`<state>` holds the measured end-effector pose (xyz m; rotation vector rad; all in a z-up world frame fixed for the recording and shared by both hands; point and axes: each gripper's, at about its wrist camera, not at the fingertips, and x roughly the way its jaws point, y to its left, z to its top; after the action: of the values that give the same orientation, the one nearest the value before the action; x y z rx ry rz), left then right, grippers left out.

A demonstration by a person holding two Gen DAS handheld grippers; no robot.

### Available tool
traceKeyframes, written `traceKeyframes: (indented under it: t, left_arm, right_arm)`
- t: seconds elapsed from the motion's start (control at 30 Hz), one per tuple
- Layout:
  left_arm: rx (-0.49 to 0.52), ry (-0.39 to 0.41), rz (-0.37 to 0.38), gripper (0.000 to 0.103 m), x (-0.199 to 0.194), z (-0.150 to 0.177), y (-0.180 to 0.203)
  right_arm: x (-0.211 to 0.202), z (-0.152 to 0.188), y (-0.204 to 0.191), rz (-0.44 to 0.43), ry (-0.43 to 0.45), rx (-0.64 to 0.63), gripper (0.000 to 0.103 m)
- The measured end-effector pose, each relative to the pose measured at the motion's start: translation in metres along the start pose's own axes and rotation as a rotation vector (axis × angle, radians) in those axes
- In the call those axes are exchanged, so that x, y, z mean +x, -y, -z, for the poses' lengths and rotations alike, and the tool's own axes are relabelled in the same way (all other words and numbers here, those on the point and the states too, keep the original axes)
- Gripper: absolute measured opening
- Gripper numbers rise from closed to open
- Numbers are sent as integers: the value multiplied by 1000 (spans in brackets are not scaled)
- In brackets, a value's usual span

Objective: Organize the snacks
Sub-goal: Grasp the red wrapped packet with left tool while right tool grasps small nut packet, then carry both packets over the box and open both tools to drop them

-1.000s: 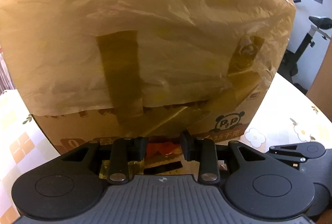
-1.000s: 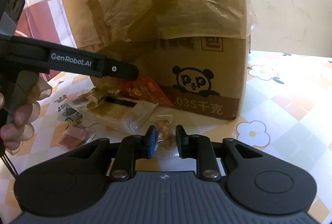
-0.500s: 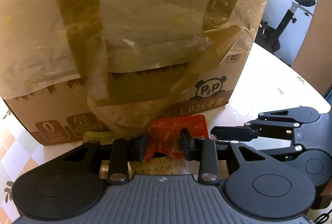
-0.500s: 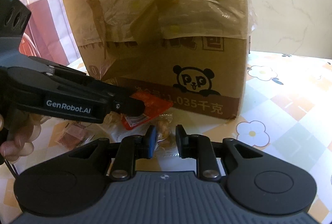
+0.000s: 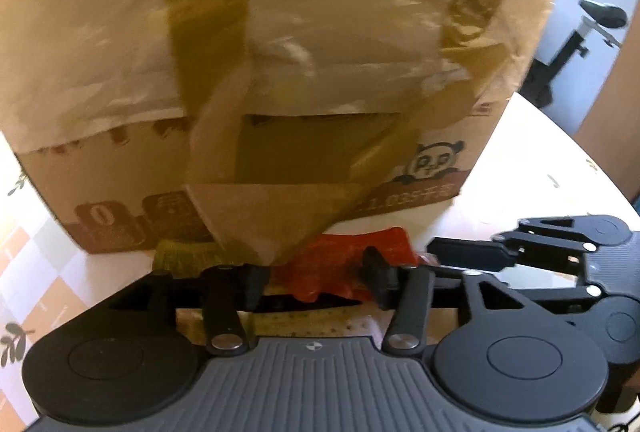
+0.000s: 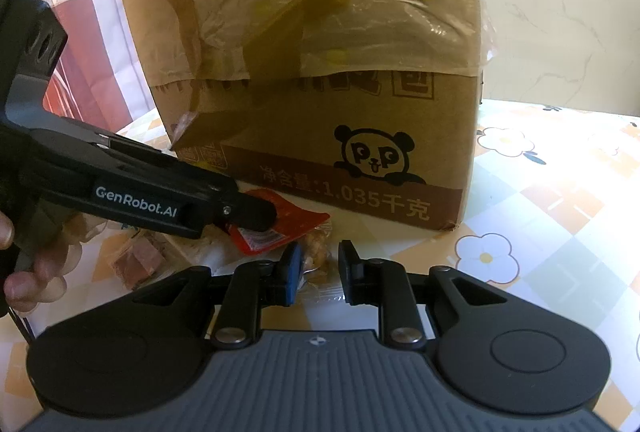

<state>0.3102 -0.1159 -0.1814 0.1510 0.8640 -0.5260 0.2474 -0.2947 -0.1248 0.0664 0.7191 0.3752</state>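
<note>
A big cardboard box with a panda print, plastic film and tape stands on the table; it also shows in the right wrist view. A red snack packet lies at the box's foot between the jaws of my left gripper, which are open wider than before. In the right wrist view my left gripper sits over the red packet. My right gripper is shut on a clear-wrapped brown snack, low over the table.
More snack packets lie on the table left of the red one: a brown cube pack and a pale flat pack. The table has a flower-print cloth. An exercise bike stands behind the table. My right gripper shows in the left view.
My left gripper has backed off from the box and come down over the red packet, and its jaws have opened wider. My right gripper has stayed put with its snack.
</note>
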Motion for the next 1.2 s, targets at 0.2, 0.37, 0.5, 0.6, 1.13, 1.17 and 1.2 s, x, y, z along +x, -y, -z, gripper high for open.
traceKeyframes:
  t: [0.2, 0.37, 0.5, 0.6, 1.13, 1.17, 1.2]
  left_arm:
    - [-38, 1, -4, 62, 5, 4, -10]
    - [-91, -22, 14, 62, 11, 9, -11]
    - [-100, -20, 25, 61, 16, 14, -11]
    - [-109, -22, 35, 55, 18, 16, -13]
    - [-150, 60, -12, 36, -20, 38, 2]
    - [-161, 63, -10, 36, -25, 37, 0]
    - [-170, 66, -12, 36, -30, 38, 0]
  right_arm:
    - [0, 0, 0, 0, 0, -1, 22]
    - [0, 0, 0, 0, 0, -1, 22]
    - [0, 0, 0, 0, 0, -1, 22]
    - [0, 0, 0, -1, 0, 1, 22]
    - [0, 0, 1, 0, -1, -2, 22]
    - [0, 0, 0, 1, -1, -3, 22]
    - [0, 0, 0, 2, -1, -5, 22]
